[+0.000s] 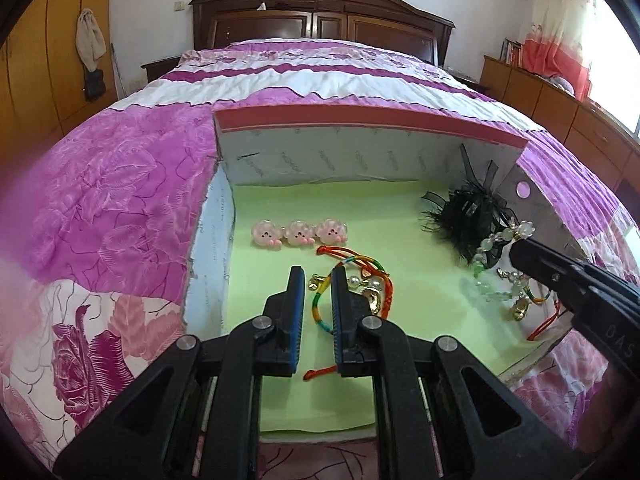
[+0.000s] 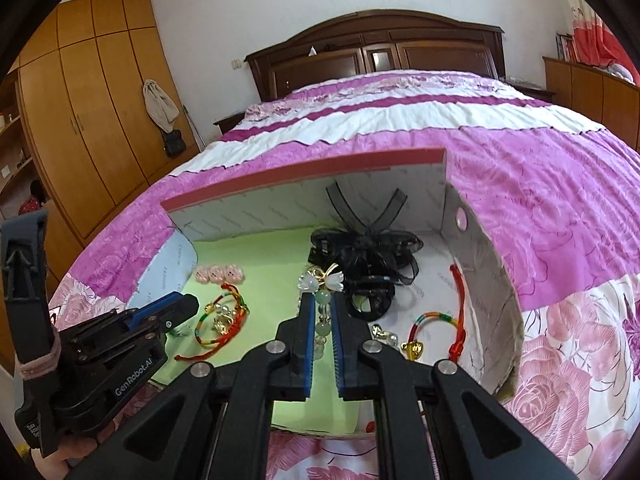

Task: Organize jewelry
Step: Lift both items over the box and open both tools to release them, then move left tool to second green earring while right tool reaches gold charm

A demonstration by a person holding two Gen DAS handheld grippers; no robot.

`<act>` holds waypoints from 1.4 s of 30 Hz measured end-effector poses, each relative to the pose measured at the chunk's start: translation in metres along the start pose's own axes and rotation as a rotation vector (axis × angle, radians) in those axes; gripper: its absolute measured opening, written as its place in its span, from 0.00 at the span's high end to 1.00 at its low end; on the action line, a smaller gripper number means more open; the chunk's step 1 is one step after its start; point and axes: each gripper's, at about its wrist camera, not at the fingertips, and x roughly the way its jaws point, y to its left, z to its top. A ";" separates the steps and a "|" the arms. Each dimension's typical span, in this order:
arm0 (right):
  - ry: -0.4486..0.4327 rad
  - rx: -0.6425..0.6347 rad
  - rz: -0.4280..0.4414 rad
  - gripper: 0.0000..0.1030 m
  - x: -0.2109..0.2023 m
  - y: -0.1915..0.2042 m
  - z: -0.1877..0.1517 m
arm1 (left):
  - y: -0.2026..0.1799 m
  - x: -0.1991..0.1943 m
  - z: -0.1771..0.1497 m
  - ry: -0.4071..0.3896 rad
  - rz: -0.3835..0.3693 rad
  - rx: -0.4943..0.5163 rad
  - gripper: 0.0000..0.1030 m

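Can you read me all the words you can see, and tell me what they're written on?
"GenRobot.AI": on the left hand-held gripper, seen from the right wrist view.
"DAS", cut off by the picture edge: on the right hand-held gripper.
Faint repeated print on the box wall: too blurred to read.

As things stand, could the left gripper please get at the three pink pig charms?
Probably yes. The left gripper is open over the green lining, and the pig charms lie just ahead in the box. Only the rainbow cord bracelet sits between its fingers.
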 end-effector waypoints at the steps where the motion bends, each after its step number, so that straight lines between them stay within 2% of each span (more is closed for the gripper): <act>1: 0.004 0.004 0.001 0.90 0.001 -0.001 0.001 | -0.001 0.000 -0.001 0.008 -0.003 0.002 0.95; 5: 0.015 0.027 0.029 0.88 0.000 -0.002 0.001 | -0.001 -0.001 0.000 0.013 0.000 0.000 0.93; 8: 0.003 0.036 0.032 0.75 -0.006 -0.001 0.001 | 0.000 -0.003 0.001 0.009 -0.012 -0.010 0.86; 9: -0.001 0.039 0.035 0.74 -0.008 -0.001 0.001 | -0.001 -0.006 0.001 0.007 -0.017 -0.011 0.83; 12: -0.014 0.051 0.051 0.73 -0.016 -0.001 0.003 | -0.002 -0.011 0.001 0.000 -0.025 -0.010 0.75; 14: -0.022 0.052 0.056 0.73 -0.021 -0.001 0.005 | -0.003 -0.016 0.002 -0.007 -0.033 -0.010 0.74; 33: -0.069 0.002 0.137 0.69 -0.097 0.006 0.003 | -0.008 -0.073 0.003 -0.040 -0.089 -0.009 0.68; 42: -0.035 0.017 0.131 0.68 -0.127 -0.005 -0.011 | -0.015 -0.091 -0.006 -0.017 -0.132 -0.002 0.68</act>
